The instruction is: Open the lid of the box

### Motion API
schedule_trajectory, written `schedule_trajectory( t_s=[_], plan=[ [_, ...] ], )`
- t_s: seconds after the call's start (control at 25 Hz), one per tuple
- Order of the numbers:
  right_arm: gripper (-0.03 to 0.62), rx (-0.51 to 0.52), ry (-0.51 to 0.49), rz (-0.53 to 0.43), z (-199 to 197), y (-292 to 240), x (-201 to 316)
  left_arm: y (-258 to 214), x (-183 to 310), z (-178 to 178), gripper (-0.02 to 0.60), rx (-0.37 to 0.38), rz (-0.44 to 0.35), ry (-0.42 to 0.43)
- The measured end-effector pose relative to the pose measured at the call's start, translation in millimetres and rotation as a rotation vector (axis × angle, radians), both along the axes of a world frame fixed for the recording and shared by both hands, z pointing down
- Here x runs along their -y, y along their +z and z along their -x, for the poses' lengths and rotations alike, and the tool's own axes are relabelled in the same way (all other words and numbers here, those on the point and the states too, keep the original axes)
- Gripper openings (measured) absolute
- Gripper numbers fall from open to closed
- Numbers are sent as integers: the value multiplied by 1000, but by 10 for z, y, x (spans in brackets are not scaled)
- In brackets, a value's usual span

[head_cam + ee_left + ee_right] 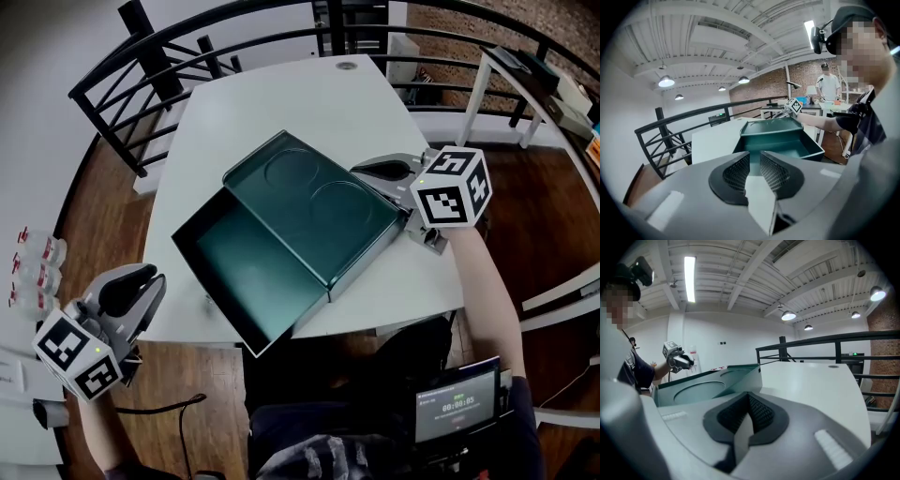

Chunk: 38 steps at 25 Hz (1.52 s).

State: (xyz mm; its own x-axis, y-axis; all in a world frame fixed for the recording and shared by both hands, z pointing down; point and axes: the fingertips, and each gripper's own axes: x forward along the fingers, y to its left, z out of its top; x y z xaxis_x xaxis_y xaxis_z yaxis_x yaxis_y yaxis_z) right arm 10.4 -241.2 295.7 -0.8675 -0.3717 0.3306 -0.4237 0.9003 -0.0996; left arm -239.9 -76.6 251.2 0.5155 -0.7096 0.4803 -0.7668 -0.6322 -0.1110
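left gripper (pixel 148 279) hangs empty, barely parted; right gripper (pixel 364 170), pressed together, sits beside the lid (pixel 309 202), half off the box (pixel 239 267): next, push it clear.

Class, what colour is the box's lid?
The lid is dark teal green, clearest in the head view.

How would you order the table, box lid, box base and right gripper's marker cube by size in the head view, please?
1. Table
2. Lid and box base, too alike to rank
3. Marker cube
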Motion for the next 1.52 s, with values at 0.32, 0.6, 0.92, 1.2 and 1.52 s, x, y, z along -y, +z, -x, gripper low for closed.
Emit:
schedule_trajectory(
  t_s=[0.32, 0.6, 0.92, 1.2, 1.52],
  plan=[
    [2, 5, -1, -4, 5, -15, 35, -251, 752, -668, 15, 11, -83, 146],
    [2, 2, -4, -2, 0, -10, -24, -409, 1050, -1065, 15, -82, -127, 247],
    [2, 2, 0, -5, -11, 0, -34, -538, 1104, -1119, 15, -191, -138, 332],
    [2, 1, 3, -8, -20, -18, -29, -391, 1111, -1063, 15, -187, -100, 331],
    [2, 1, 2, -4, -21, -27, -47, -286, 1094, -1067, 15, -198, -91, 355]
  ],
)
